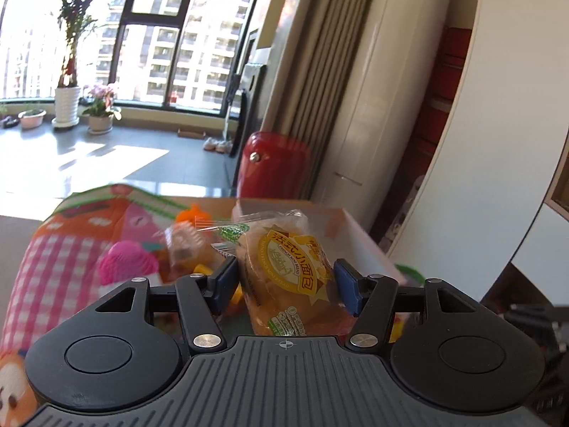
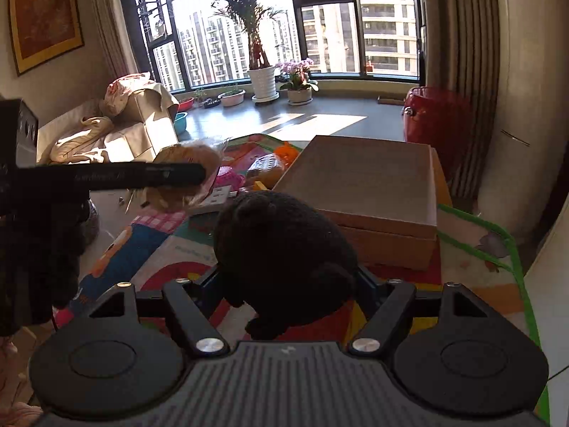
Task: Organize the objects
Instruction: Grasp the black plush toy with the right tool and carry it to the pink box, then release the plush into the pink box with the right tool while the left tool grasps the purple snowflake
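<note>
My left gripper [image 1: 286,284] is shut on a clear-wrapped bread packet [image 1: 290,277] with a yellow label, held above the colourful mat [image 1: 64,249]. The same bread packet [image 2: 185,158] and the left gripper's black finger [image 2: 142,176] show at the left of the right wrist view. My right gripper [image 2: 288,284] is shut on a black plush toy [image 2: 281,245], held above the mat [image 2: 153,245]. An open cardboard box [image 2: 362,178] stands just beyond the plush toy; its white inner wall [image 1: 359,238] shows in the left wrist view.
A pink toy [image 1: 124,267], an orange toy [image 1: 193,215], a second wrapped bread [image 1: 185,245] and small yellow pieces lie on the mat. A red suitcase [image 1: 274,167], curtains and a white cabinet [image 1: 480,142] stand to the right. A sofa [image 2: 106,131] is on the left.
</note>
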{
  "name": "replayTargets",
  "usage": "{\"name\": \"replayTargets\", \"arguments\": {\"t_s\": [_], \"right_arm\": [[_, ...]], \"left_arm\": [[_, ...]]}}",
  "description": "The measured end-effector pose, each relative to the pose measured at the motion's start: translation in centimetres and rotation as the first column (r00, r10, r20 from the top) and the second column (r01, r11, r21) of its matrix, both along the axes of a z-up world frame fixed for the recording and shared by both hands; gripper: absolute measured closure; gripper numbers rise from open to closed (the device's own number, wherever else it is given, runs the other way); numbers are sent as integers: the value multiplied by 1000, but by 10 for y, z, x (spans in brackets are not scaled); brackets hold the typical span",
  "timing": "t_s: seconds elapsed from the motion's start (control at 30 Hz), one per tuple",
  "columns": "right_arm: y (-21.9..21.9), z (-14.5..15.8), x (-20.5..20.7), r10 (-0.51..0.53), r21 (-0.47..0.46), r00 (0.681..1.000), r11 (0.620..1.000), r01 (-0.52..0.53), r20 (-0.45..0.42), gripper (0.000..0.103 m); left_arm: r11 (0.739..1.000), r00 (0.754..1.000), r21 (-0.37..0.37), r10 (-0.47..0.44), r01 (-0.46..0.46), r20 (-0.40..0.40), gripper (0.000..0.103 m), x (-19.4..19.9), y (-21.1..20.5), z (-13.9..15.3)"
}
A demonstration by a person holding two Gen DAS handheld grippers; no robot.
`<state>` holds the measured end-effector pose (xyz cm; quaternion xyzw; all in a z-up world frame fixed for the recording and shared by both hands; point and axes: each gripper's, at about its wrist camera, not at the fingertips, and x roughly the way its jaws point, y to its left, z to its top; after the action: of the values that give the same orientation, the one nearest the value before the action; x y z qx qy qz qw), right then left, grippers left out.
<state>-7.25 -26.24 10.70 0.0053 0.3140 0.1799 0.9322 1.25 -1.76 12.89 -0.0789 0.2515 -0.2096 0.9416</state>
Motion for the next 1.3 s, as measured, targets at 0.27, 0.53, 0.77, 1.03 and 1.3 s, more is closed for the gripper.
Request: {"name": "replayTargets", "arguments": {"t_s": [0.27, 0.53, 0.77, 1.03, 1.3], "right_arm": [[-26, 3, -1, -80, -21, 994, 996, 82, 80, 28], [-41, 30, 61, -129, 68, 985, 990, 122, 110, 28], [-14, 59, 178, -110, 112, 986, 989, 96, 122, 19], [11, 5, 177, -118, 75, 992, 991, 115, 39, 5], [30, -34, 93, -36, 21, 996, 999, 34, 79, 0]], "left_arm": [[991, 995, 129, -10, 23, -101, 42, 106, -82, -48], [997, 999, 74, -2, 5, -42, 42, 58, -17, -55], [991, 992, 122, 60, -46, -109, 42, 20, 21, -70], [962, 970, 221, 196, -162, -141, 42, 11, 54, -89], [982, 973, 117, 167, -149, -160, 42, 31, 52, -90]]}}
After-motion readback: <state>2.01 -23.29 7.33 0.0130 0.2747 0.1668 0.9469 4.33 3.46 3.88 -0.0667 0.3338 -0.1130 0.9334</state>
